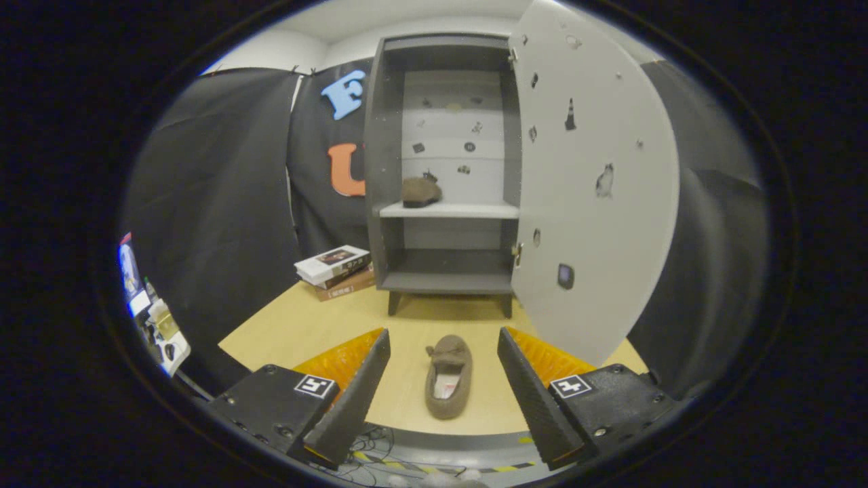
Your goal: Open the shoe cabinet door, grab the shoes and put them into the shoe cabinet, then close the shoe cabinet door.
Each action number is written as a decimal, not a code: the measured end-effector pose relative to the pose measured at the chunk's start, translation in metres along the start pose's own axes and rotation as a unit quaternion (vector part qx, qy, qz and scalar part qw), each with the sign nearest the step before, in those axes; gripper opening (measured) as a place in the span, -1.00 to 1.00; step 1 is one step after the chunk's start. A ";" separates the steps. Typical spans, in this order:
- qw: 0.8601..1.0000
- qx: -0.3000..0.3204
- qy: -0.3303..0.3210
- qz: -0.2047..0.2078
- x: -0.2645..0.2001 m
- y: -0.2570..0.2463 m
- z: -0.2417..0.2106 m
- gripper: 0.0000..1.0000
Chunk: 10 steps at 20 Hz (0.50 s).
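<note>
A: Gripper view. We've got the gripper point(444, 346) w/ fingers spread wide, nothing pinched. One brown slipper point(448, 376) lies on the desk point(298, 325) between the two fingers, not touching either, toe pointing away toward the cabinet, near the desk's front edge.

B: Agreed. And the shoe cabinet point(444, 169)? We see it standing at the desk's back edge, on short legs, dark grey frame w/ a pale back panel.

A: Yes. Its door point(597, 183) is swung open, hinged on the cabinet's right side, inner face toward us, small stickers dotted over it. It reaches out over the desk's right edge.

B: Inside we count a light middle shelf point(468, 211) and a dark bottom shelf below it. Second brown slipper point(420, 191) sits on the middle shelf, toward its left end.

A: Bottom shelf – can't make out any shoe on it.

B: Left of the cabinet, by the desk's back-left corner, we've got a stack of books point(336, 270), a pale one on top and a brown one at the bottom, close beside the cabinet's left wall. Can't tell if touching.

A: Cables point(380, 444) on the floor below the desk's front edge.
</note>
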<state>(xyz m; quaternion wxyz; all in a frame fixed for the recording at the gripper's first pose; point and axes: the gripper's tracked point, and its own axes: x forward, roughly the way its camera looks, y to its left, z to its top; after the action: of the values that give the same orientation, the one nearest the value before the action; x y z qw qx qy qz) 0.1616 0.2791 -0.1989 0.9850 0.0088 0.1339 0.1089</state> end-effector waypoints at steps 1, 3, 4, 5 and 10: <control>1.000 -0.002 0.017 -0.004 0.013 0.001 -0.015 1.00; 0.999 0.006 0.042 -0.002 0.036 0.007 -0.041 1.00; 0.998 0.014 0.057 0.004 0.047 0.012 -0.054 1.00; 0.997 0.023 0.075 0.015 0.058 0.018 -0.065 1.00; 0.990 0.039 0.131 0.018 0.120 0.021 -0.104 1.00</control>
<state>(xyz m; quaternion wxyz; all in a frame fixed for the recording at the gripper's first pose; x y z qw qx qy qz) 0.2427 0.3240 -0.3301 0.9555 0.0355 0.2663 0.1215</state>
